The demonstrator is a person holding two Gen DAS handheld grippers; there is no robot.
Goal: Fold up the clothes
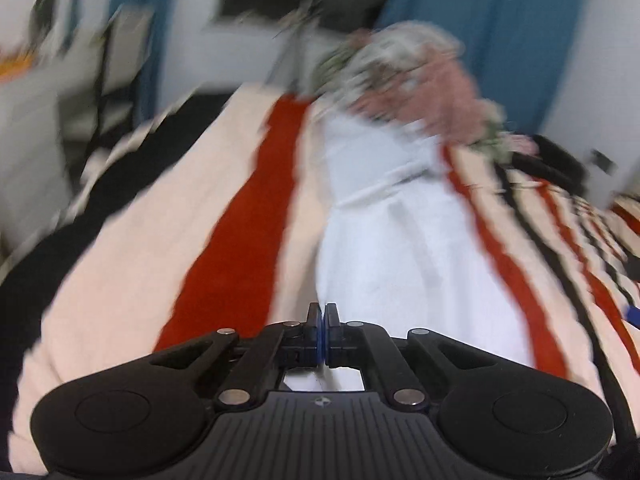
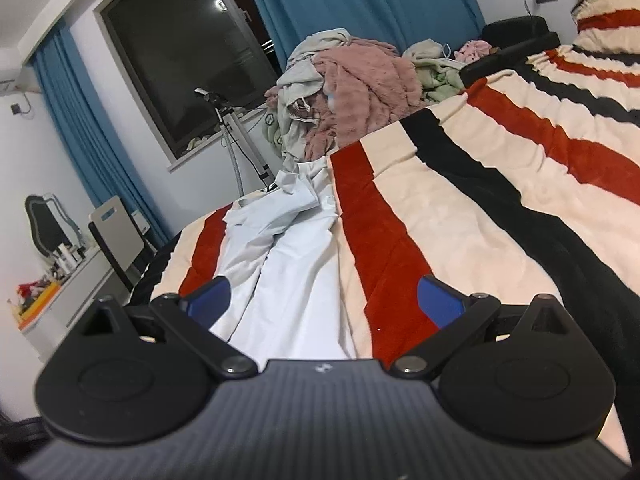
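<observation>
A white shirt (image 1: pixel 384 232) lies stretched out along the striped bedspread (image 1: pixel 248 216). My left gripper (image 1: pixel 322 320) is shut, its blue pads pressed together at the shirt's near edge; white cloth shows under the jaws, so it seems to pinch the shirt. The left wrist view is blurred by motion. In the right wrist view the same shirt (image 2: pixel 288 264) runs away from me toward its collar. My right gripper (image 2: pixel 324 300) is open and empty, its blue pads (image 2: pixel 438 300) spread wide above the shirt's near end.
A heap of pink and grey clothes (image 2: pixel 356 92) sits at the far end of the bed, also in the left wrist view (image 1: pixel 404 76). A chair (image 2: pixel 116 240) and a cluttered dresser (image 2: pixel 48 280) stand left of the bed. Blue curtains (image 2: pixel 360 4) and a dark window (image 2: pixel 188 60) lie behind.
</observation>
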